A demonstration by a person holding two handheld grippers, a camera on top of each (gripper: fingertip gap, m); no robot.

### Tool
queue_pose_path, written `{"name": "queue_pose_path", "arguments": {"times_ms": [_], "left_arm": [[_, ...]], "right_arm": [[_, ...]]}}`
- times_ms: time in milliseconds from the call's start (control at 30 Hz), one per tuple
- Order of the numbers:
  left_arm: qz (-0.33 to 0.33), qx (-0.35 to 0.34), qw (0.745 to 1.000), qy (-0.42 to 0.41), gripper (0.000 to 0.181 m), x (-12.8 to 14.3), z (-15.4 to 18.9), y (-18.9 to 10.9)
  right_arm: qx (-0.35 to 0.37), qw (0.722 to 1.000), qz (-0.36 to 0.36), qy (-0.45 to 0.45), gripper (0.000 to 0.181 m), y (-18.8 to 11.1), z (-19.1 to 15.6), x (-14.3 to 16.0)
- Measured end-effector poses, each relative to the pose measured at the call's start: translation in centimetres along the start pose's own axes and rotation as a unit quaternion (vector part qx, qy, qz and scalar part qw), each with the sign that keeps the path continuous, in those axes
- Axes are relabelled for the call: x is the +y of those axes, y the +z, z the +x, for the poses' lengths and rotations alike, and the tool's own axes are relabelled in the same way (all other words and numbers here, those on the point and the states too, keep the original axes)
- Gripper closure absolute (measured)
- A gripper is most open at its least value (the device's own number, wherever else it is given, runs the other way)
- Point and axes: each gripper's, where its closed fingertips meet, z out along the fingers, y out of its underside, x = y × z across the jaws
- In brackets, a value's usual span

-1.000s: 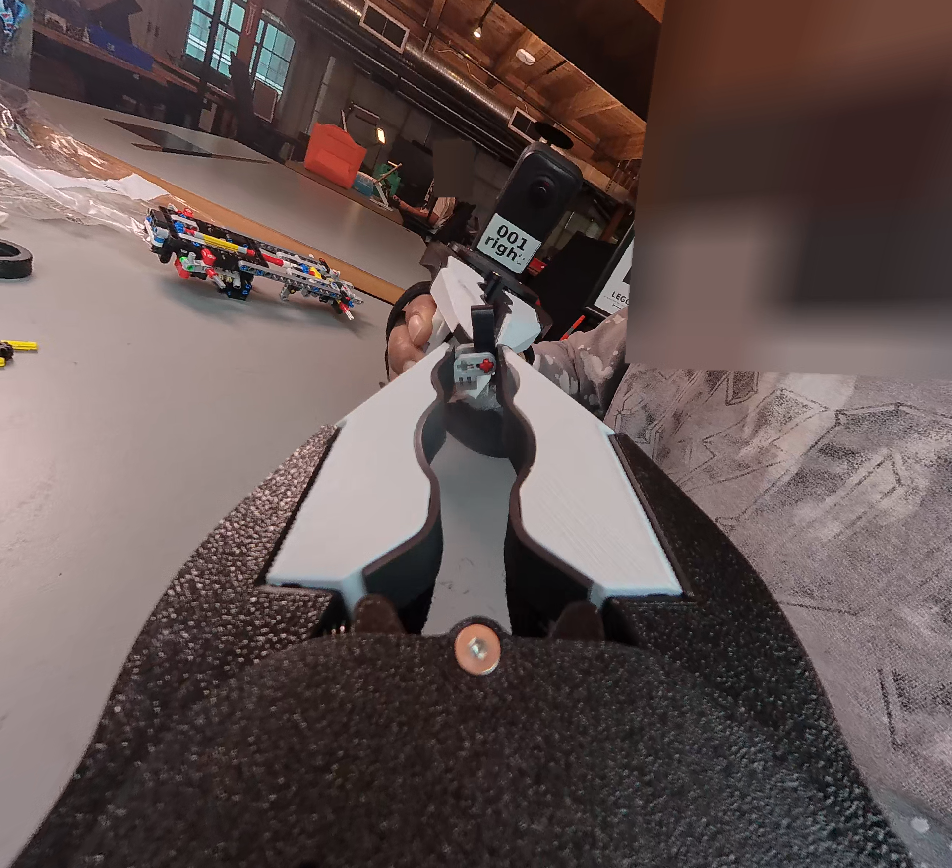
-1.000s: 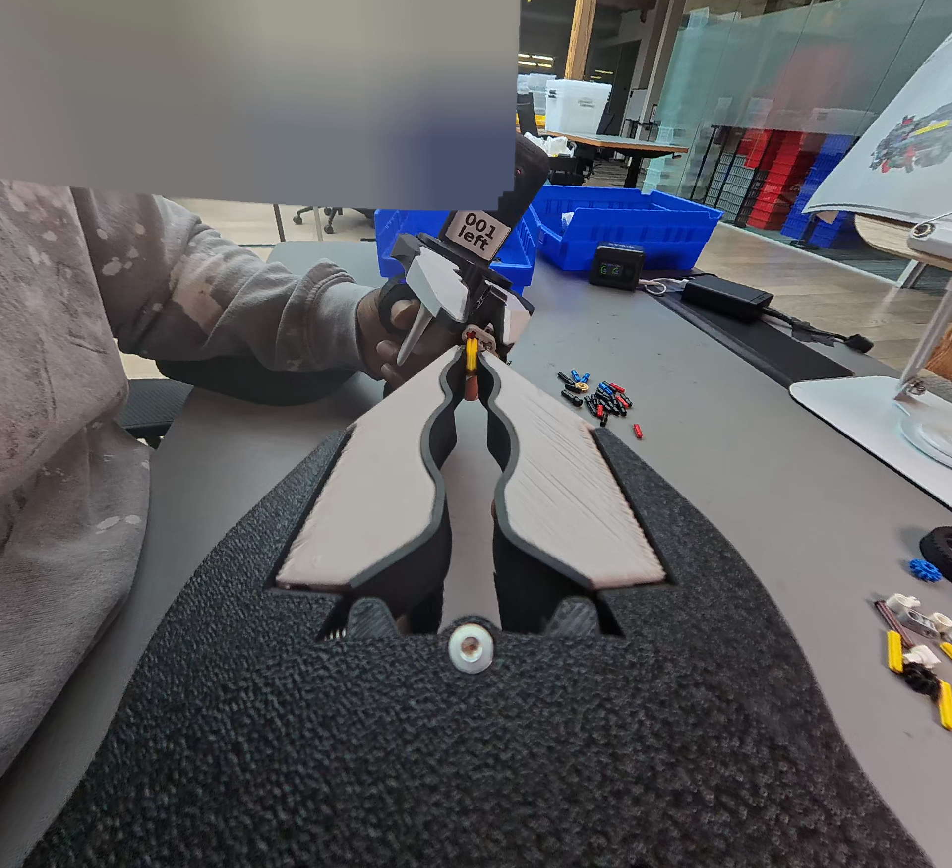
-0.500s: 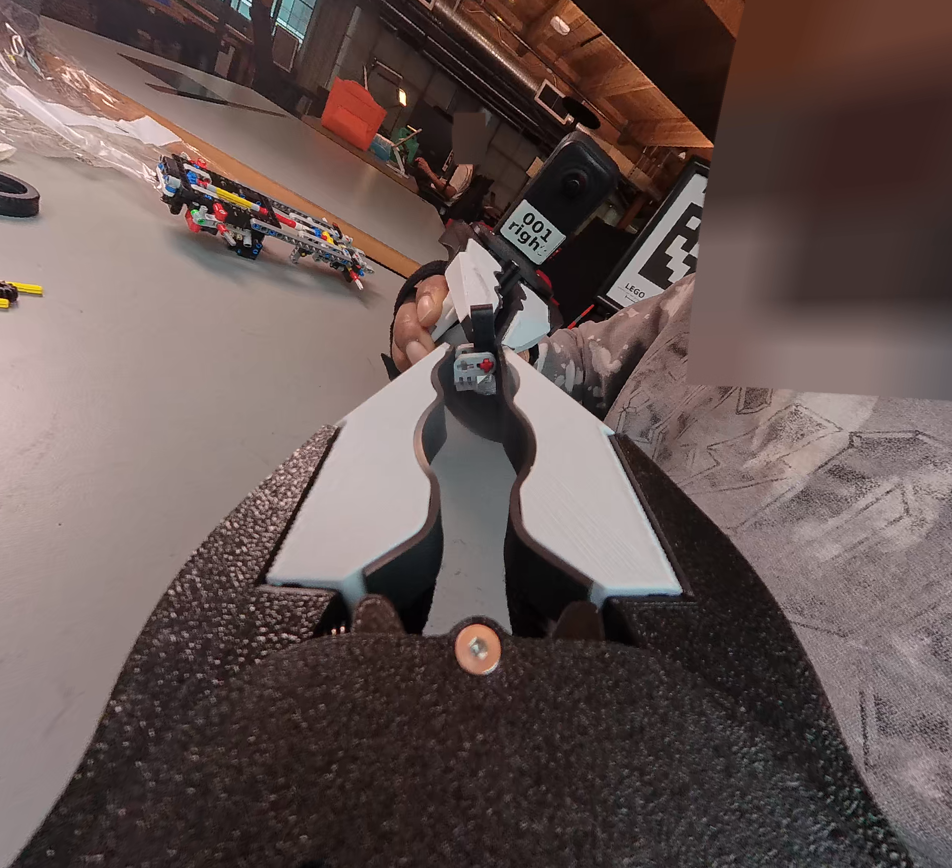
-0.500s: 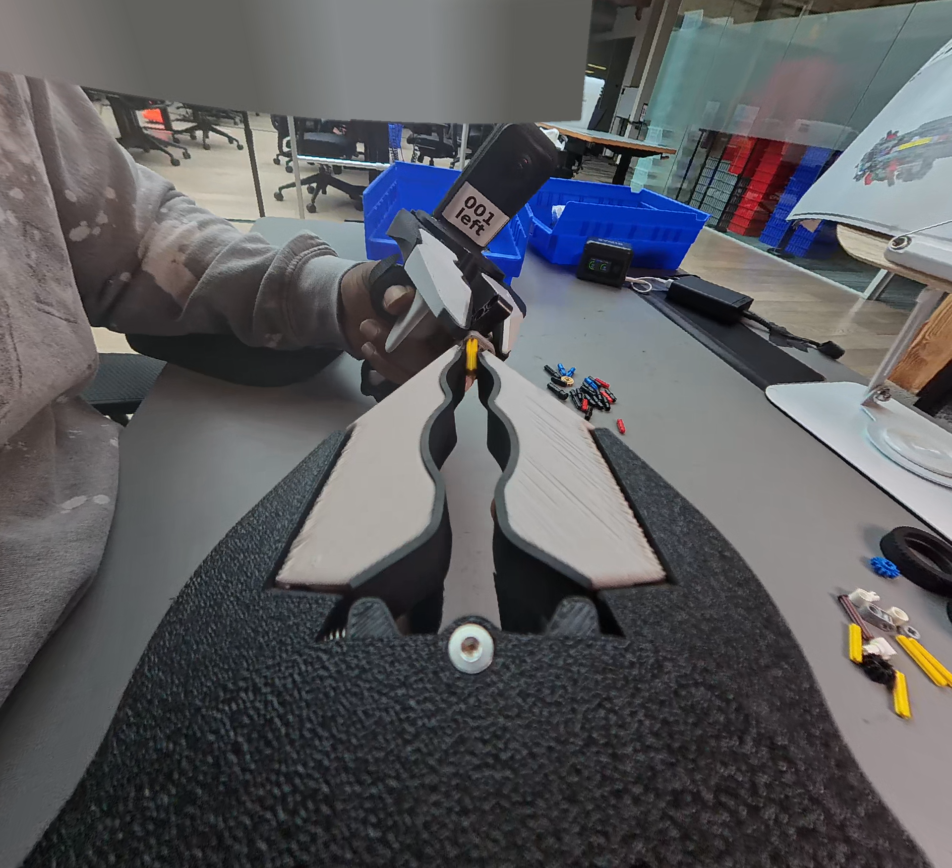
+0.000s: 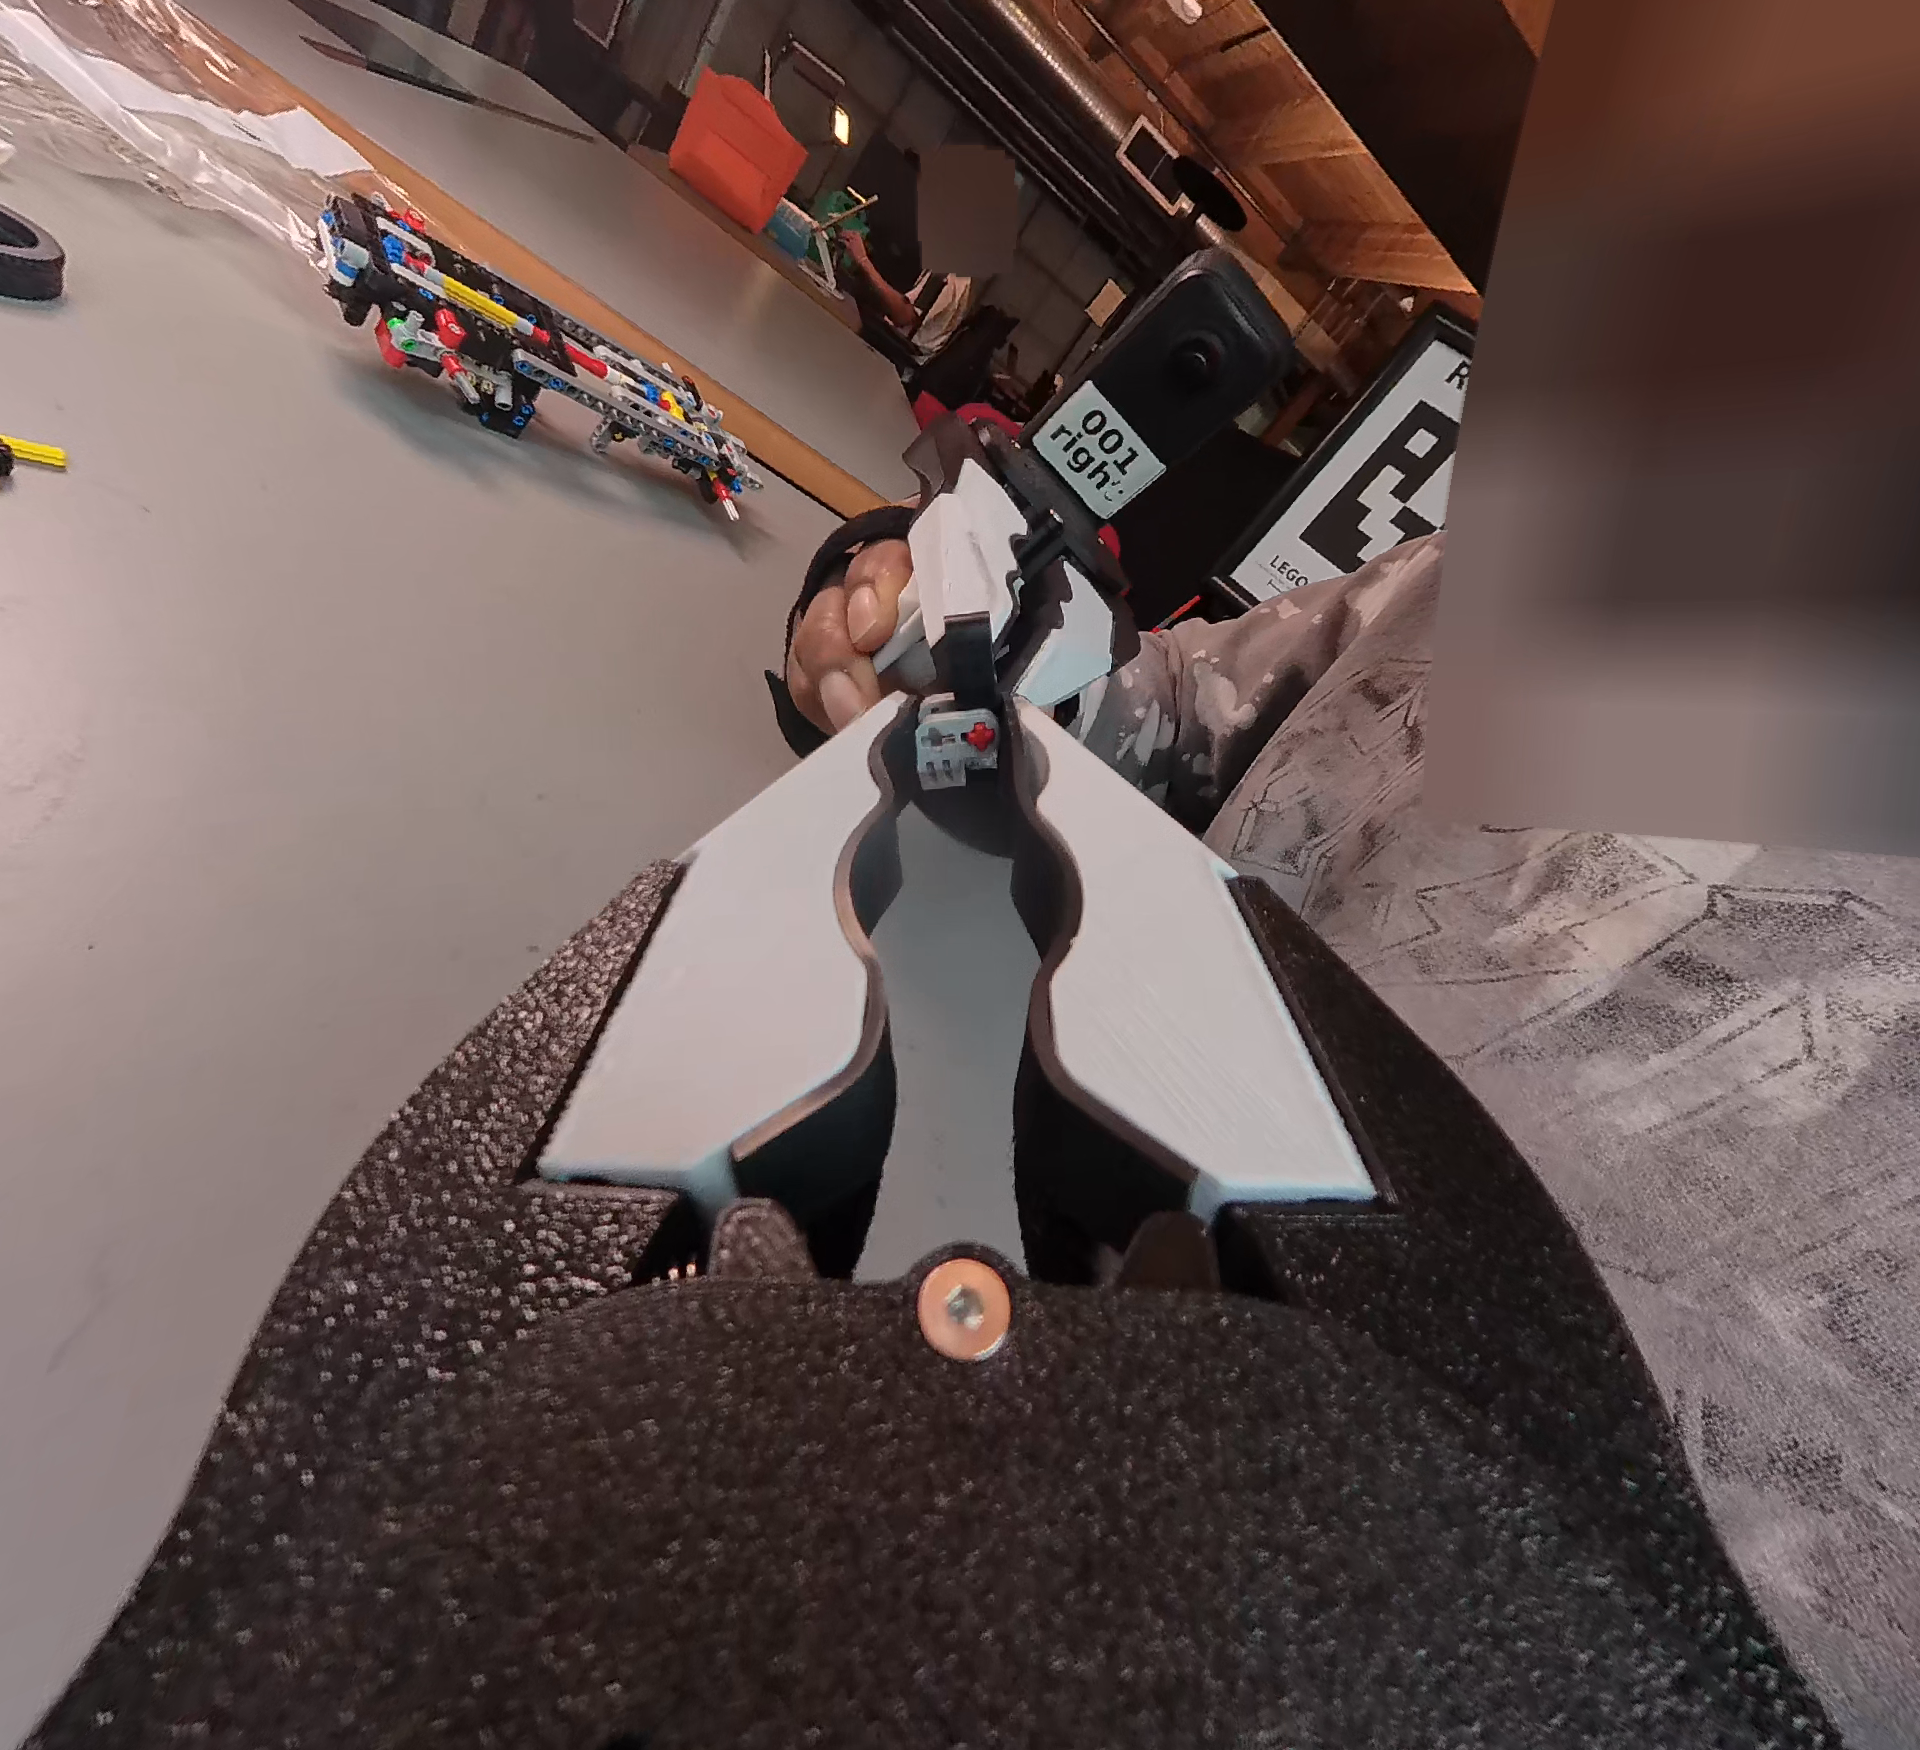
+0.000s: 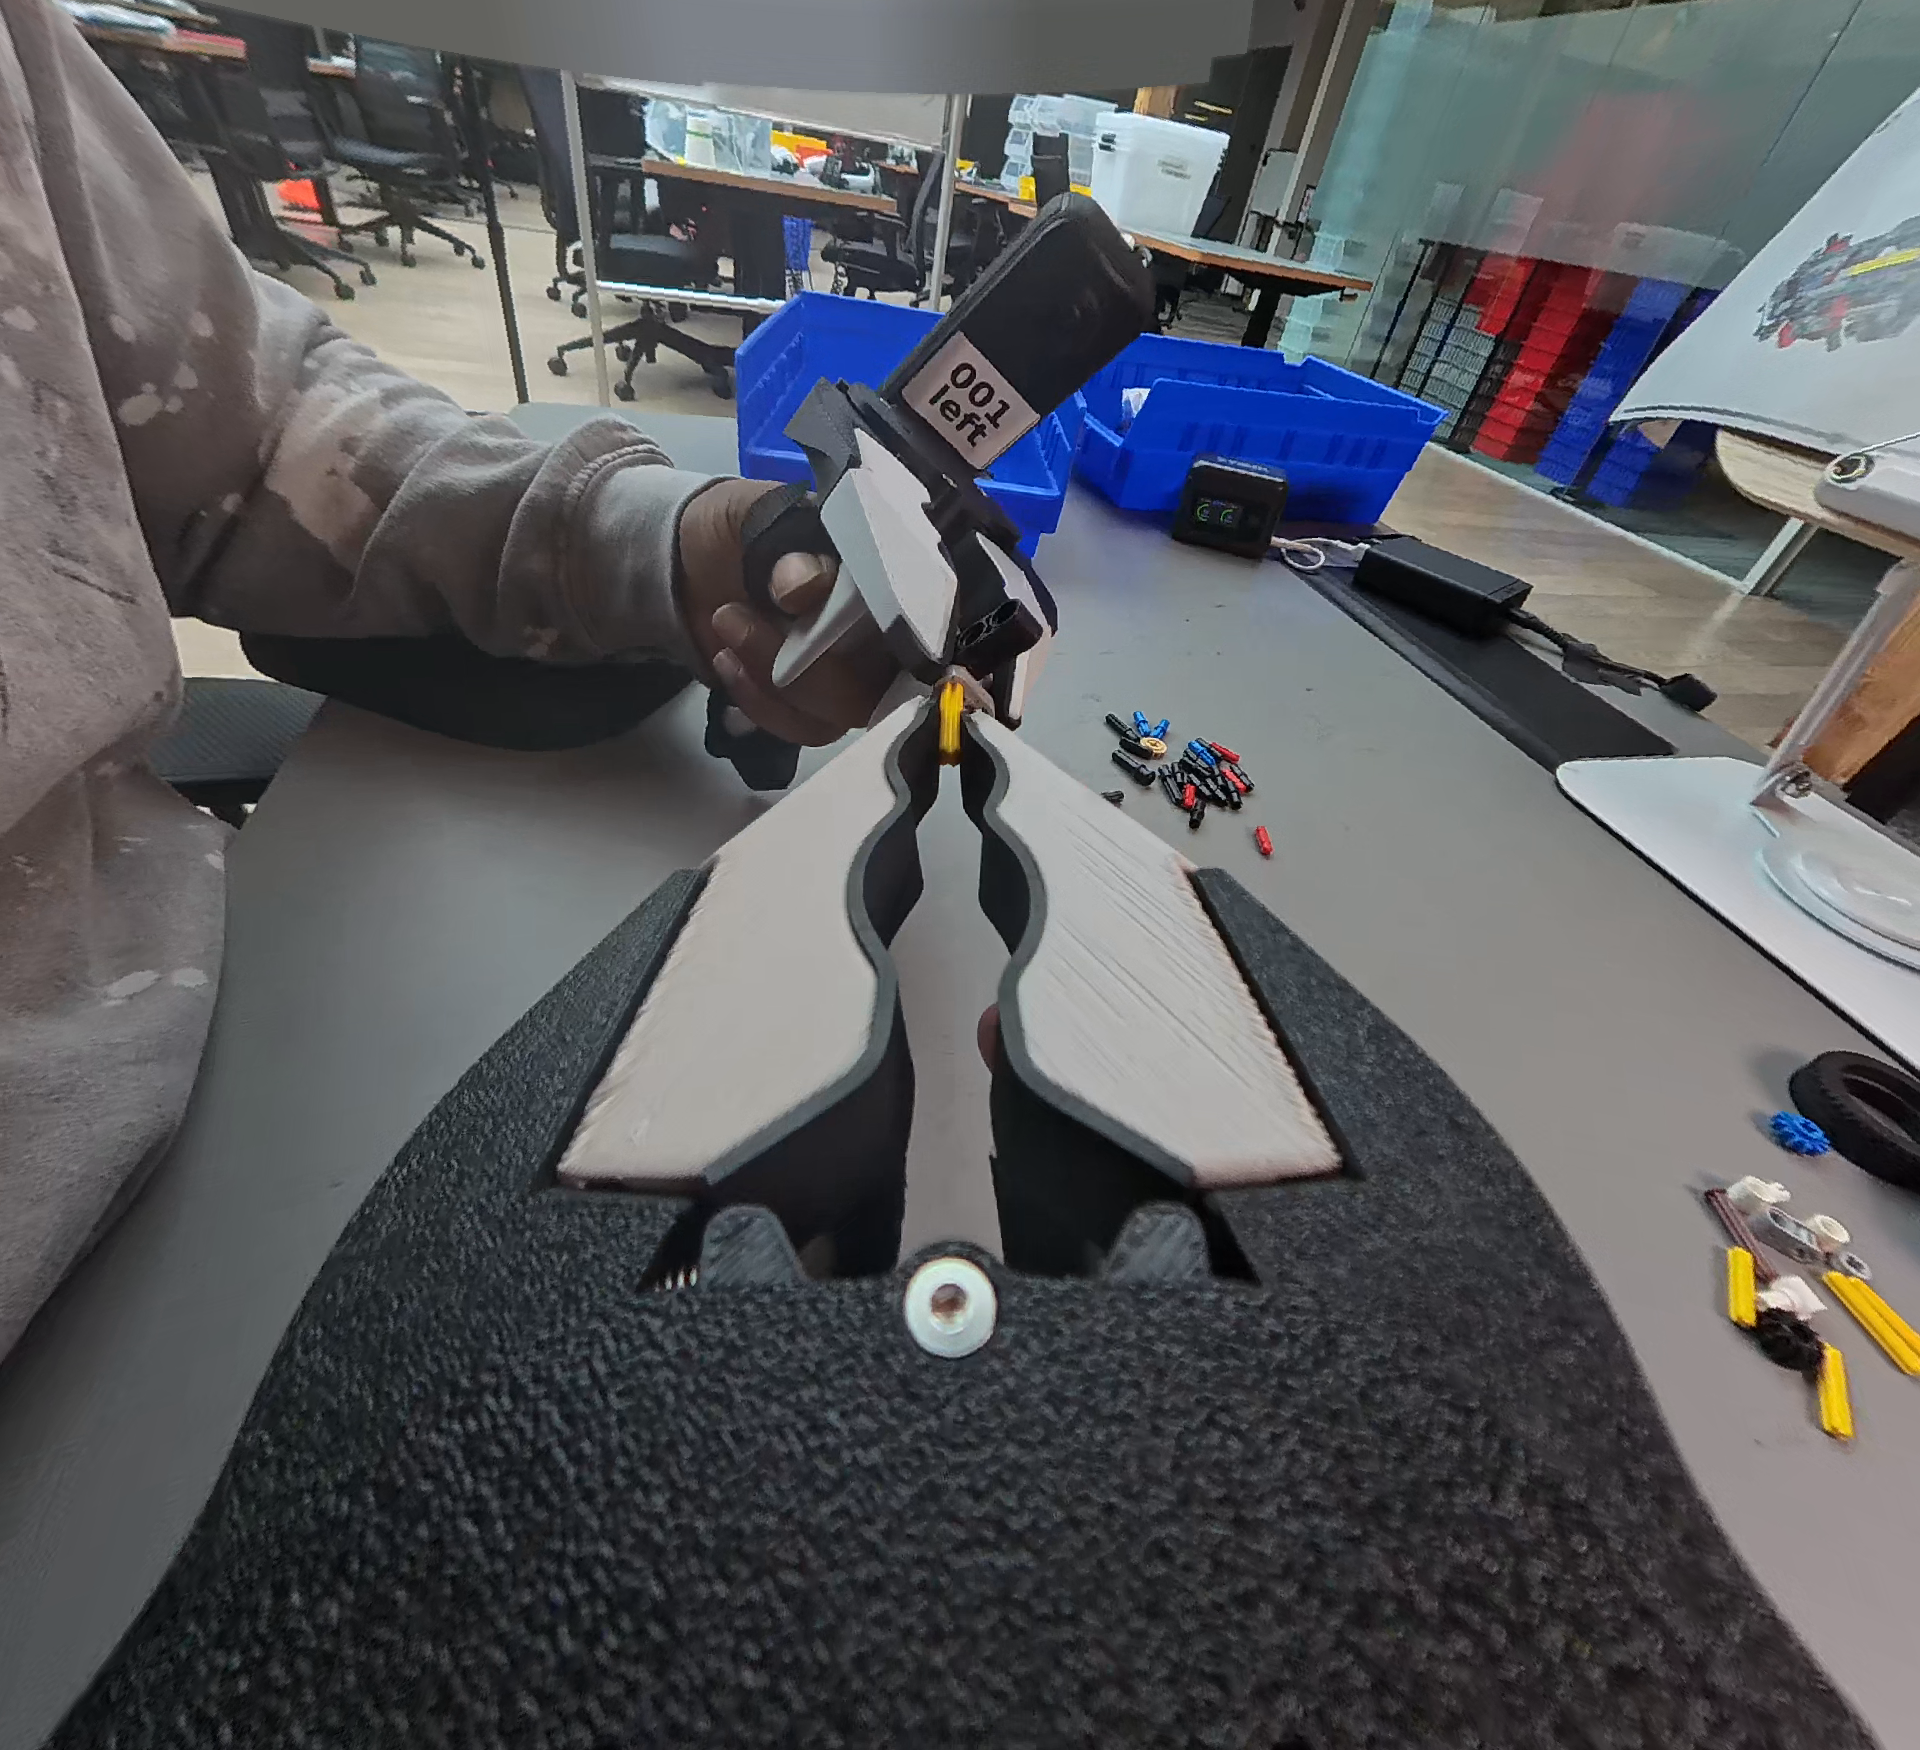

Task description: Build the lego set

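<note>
Lego pieces, light, rigid and slick, are pinched in mid-air above the counter [image 5: 312, 661]: a grey connector [image 5: 954, 746] clenched in the left tongs [image 5: 956, 724], a thin yellow axle [image 6: 949, 726] gripped mid-length by the right tongs [image 6: 948, 721], likely to twist.

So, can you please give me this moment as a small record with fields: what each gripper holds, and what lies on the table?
left gripper: shut on grey piece with red pin
right gripper: shut on yellow axle
relation: tips meet above grey table
far left: partly built model
loose parts: small pins, yellow axles, black tyre
</note>
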Motion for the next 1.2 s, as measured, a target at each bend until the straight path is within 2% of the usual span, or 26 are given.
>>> {"name": "queue_pose_path", "arguments": {"times_ms": [667, 800, 1000, 1200], "left_arm": [[-0.031, -0.010, 0.999, 0.031, 0.167, 0.9, 0.1, 0.1], [-0.057, -0.033, 0.993, 0.100, 0.167, 1.2, 0.7, 0.1], [-0.088, -0.079, 0.963, 0.242, 0.166, 1.2, 1.3, -0.1], [-0.084, -0.080, 0.956, 0.269, 0.166, 0.8, 1.6, -0.2]], "right_arm": [[-0.005, 0.999, -0.003, -0.042, 0.180, 0.6, -0.8, 0.5], [-0.005, 0.997, 0.002, -0.078, 0.179, 0.5, -1.4, 0.3], [-0.025, 0.997, 0.020, -0.077, 0.179, 0.6, -2.0, 0.0], [-0.036, 0.996, 0.022, -0.079, 0.179, 0.6, -1.9, -0.5]]}}
